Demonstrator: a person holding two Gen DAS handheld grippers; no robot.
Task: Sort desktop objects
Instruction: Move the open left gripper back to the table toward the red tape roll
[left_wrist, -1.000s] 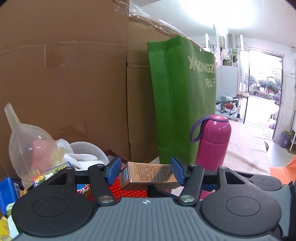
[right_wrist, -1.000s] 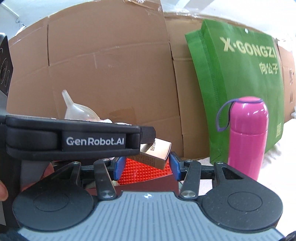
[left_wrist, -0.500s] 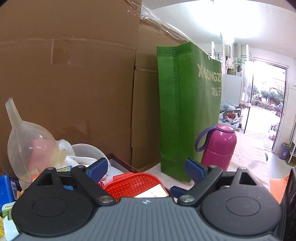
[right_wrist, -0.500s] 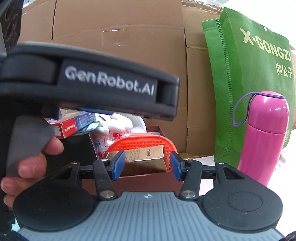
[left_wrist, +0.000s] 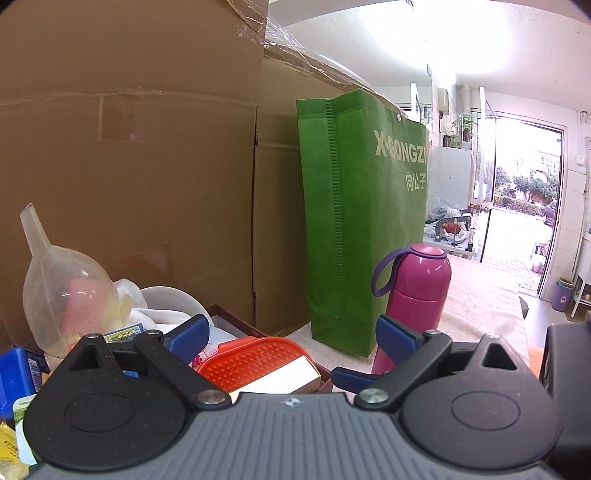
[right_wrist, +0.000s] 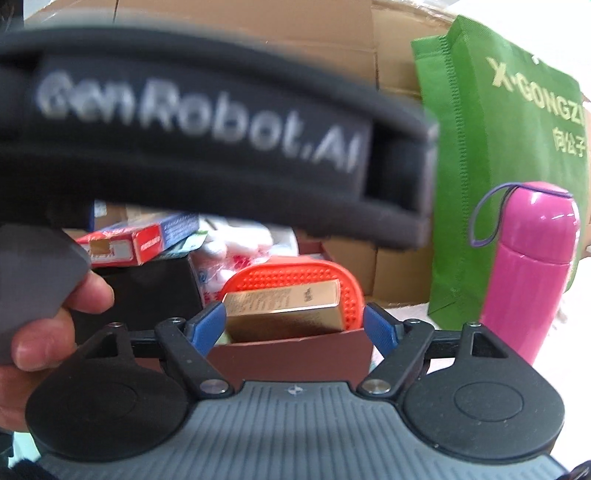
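A small gold box (right_wrist: 284, 308) lies in the dark red storage box (right_wrist: 291, 356), leaning on an orange studded pad (right_wrist: 295, 275). It also shows in the left wrist view (left_wrist: 280, 380) beside the orange pad (left_wrist: 255, 360). My left gripper (left_wrist: 291, 338) is open and empty above it. My right gripper (right_wrist: 293, 325) is open, its blue pads either side of the gold box and apart from it. The left gripper's black body (right_wrist: 207, 147) fills the upper part of the right wrist view.
A pink flask (left_wrist: 412, 291) and a green bag (left_wrist: 354, 221) stand to the right before cardboard walls (left_wrist: 129, 166). A clear funnel (left_wrist: 62, 288), white cloth, a red-blue carton (right_wrist: 136, 240) and packets crowd the storage box.
My left gripper opened and let the gold box drop into the red storage box, then drew back and up. My right gripper moved closer to the box.
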